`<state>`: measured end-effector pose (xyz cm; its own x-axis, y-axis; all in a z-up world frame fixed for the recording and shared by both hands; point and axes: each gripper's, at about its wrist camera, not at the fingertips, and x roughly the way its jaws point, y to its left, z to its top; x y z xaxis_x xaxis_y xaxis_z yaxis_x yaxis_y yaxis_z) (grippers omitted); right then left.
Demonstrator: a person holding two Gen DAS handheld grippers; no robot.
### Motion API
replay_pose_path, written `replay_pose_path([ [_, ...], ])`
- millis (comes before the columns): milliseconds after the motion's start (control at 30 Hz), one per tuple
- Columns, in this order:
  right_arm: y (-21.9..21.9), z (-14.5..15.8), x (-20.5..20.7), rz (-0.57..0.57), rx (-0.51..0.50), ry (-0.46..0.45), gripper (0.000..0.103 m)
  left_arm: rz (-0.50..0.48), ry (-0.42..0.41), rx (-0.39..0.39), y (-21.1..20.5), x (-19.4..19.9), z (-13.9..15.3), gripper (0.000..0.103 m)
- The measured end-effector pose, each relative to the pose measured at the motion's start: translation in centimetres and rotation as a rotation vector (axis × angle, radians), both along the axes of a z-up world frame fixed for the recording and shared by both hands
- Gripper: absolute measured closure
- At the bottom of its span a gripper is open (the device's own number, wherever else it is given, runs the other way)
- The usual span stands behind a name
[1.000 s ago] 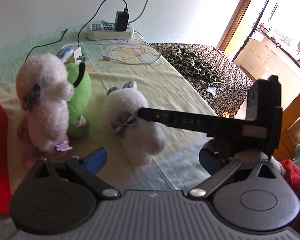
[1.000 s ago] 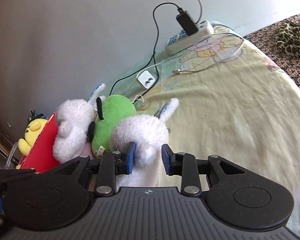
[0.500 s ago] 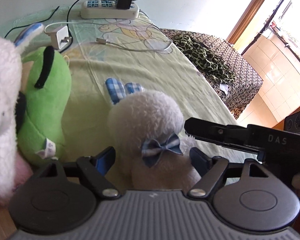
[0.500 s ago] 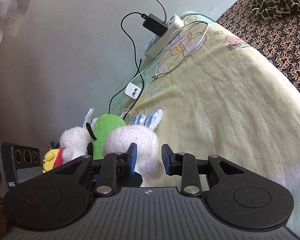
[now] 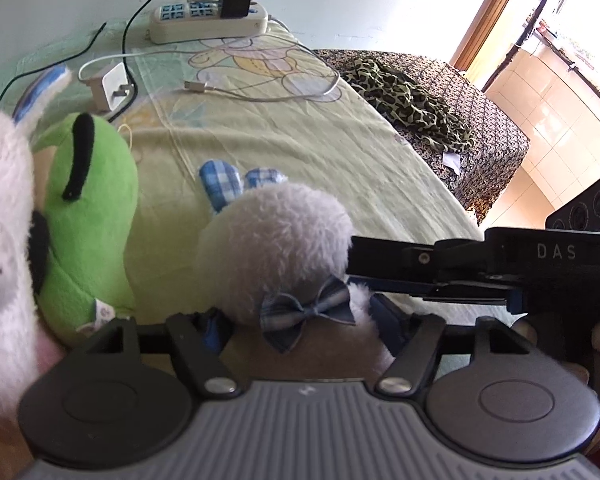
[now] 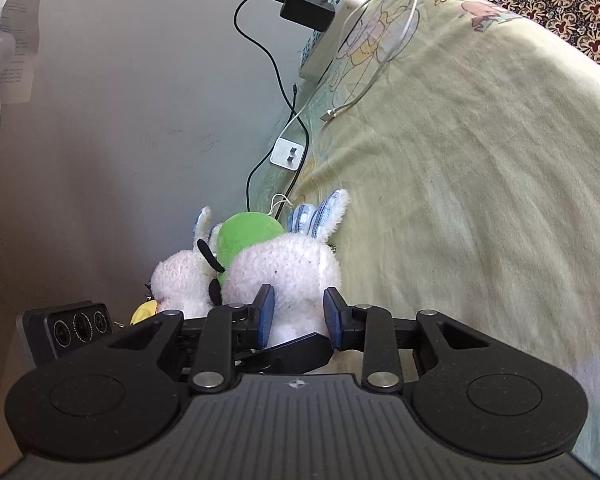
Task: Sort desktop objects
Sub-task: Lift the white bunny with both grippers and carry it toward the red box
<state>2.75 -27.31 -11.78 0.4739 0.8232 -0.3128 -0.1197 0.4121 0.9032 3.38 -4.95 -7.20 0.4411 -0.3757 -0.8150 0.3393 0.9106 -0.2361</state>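
Note:
A white rabbit plush point(image 5: 276, 248) with blue checked ears and a blue bow tie is held over the yellow-green sheet point(image 5: 308, 136). My left gripper point(image 5: 300, 322) has its pads pressed into both sides of the rabbit's body. From the right, my right gripper point(image 5: 356, 264) reaches in and meets the rabbit's head. In the right wrist view the right gripper point(image 6: 299, 312) is shut on the rabbit point(image 6: 288, 268), with fur bulging between the blue pads. A green plush point(image 5: 88, 208) and a second white plush point(image 5: 0, 220) lean together at the left.
A power strip point(image 5: 208, 20) with a black adapter, a white charger point(image 5: 110, 88) and a loose cable point(image 5: 260, 96) lie near the wall. A leopard-print cloth point(image 5: 412, 92) rests on a patterned cover at the right. A yellow plush point(image 6: 144, 312) sits behind the white one.
The left gripper has come in close to the rabbit and its jaws have narrowed onto the body. The right gripper has kept its hold and tilted, showing more of the wall.

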Motion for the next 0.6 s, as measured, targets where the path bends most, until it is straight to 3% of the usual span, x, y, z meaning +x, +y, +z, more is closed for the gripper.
replay_pose_path([
  [67,-0.1,0.4,-0.6,-0.003,0.003,-0.007,0.079,-0.008,0.000,-0.010,0.1,-0.5,0.4,0.031],
  [200,0.0,1.2,-2.0,-0.007,0.003,-0.005,0.079,-0.026,-0.016,-0.003,0.1,-1.8,1.1,0.031],
  [600,3.2,6.1,-7.7,0.052,-0.036,-0.085,0.078,-0.038,-0.072,-0.108,4.2,-8.8,4.9,0.031],
])
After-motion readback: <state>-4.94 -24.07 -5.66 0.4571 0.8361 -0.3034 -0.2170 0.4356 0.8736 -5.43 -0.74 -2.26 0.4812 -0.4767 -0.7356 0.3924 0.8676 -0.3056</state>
